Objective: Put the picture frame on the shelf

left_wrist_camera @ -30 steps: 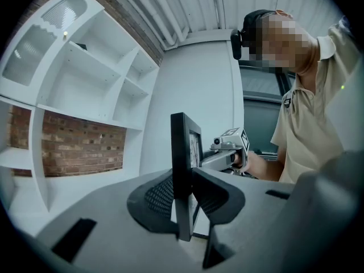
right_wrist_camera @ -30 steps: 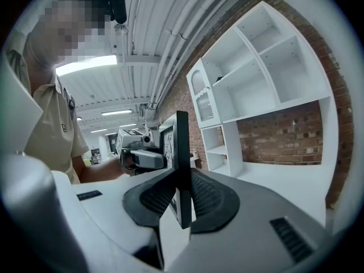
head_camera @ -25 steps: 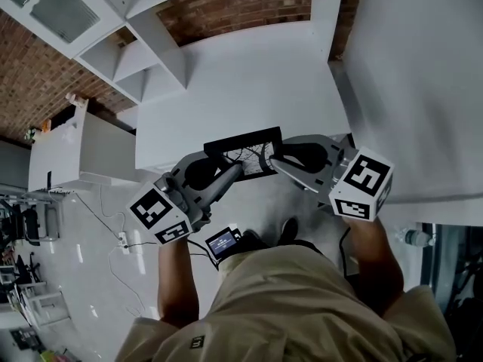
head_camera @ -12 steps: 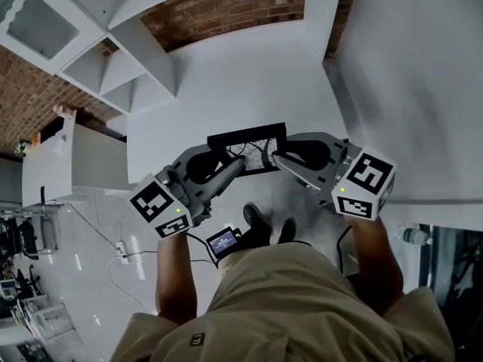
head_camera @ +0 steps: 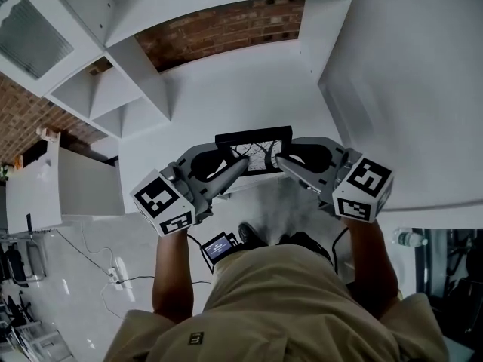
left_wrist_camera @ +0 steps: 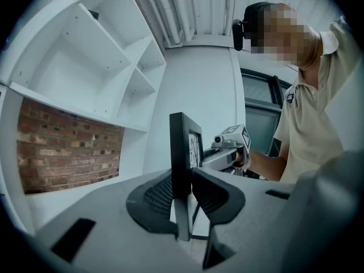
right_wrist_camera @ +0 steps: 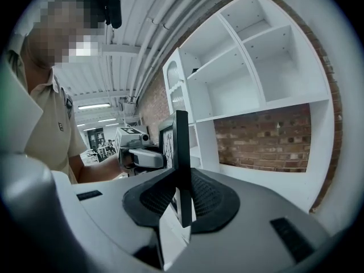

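A black picture frame (head_camera: 253, 148) with a line drawing on white hangs between my two grippers, above the white shelf top (head_camera: 241, 89). My left gripper (head_camera: 238, 164) is shut on its left edge, and the frame (left_wrist_camera: 183, 152) stands edge-on between the dark pads. My right gripper (head_camera: 281, 161) is shut on its right edge, where the frame (right_wrist_camera: 181, 152) again shows edge-on. The frame is upright and lifted off the surface.
A white shelf unit (head_camera: 113, 89) with open cubbies stands at the left, backed by a brick wall (head_camera: 219, 29). A white upright panel (head_camera: 407, 89) fills the right. Cables and a power strip (head_camera: 113, 277) lie on the floor at lower left.
Both grippers have carried the frame forward and slightly up toward the shelf, and the person has stepped closer to the unit.
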`<state>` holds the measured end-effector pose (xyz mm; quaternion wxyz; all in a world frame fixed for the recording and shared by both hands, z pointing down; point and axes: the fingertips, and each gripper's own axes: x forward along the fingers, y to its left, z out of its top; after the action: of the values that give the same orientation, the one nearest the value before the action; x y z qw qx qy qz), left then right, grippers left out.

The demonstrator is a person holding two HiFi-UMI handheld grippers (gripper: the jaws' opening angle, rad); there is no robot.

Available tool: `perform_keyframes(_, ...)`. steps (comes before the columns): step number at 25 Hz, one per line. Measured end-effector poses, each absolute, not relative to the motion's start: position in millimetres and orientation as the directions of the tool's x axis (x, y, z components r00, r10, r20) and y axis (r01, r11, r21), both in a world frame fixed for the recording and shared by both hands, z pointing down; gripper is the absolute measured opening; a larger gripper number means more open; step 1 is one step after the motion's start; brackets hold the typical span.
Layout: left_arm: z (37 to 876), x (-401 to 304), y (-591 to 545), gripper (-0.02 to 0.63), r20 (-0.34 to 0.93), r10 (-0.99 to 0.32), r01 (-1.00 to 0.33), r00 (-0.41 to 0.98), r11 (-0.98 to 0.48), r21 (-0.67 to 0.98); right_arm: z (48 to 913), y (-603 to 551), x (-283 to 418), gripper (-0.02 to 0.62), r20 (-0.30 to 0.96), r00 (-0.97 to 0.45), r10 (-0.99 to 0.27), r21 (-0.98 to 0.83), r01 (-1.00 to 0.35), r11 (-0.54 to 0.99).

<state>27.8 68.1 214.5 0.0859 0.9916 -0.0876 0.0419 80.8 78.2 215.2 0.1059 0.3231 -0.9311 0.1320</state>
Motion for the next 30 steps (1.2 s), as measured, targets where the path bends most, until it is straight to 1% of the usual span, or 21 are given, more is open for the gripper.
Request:
perform_keyframes(5,219.0,10.9,43.7,0.081,0.093,-0.170,-0.184,0.981,-0.969,0.167,219.9,53.1,64.0,0.072,0.288,-0.770,-0.569,-0.192,-0.628,0.754)
perform_keyframes(11,223.4,0.5,11.7,0.081,0.096,-0.215,-0.230,0.972,-0.955,0.189,224.3,18.6,54.9,0.072,0.284,-0.797,-0.533,-0.219,-0.595,0.773)
perform_keyframes(20,240.5,27.2,-70.0,0.081,0.142,-0.331,-0.355,0.933,-0.914,0.197,242.9,-70.0,82.0,0.072,0.231,-0.872,-0.431,-0.260,-0.482,0.837)
perform_keyframes(30,229.2,26.9,-70.2,0.081,0.194,-0.423,-0.455,0.885,-0.875,0.164,231.9,-77.2,86.7,0.072,0.191,-0.926,-0.326,-0.273,-0.369,0.889)
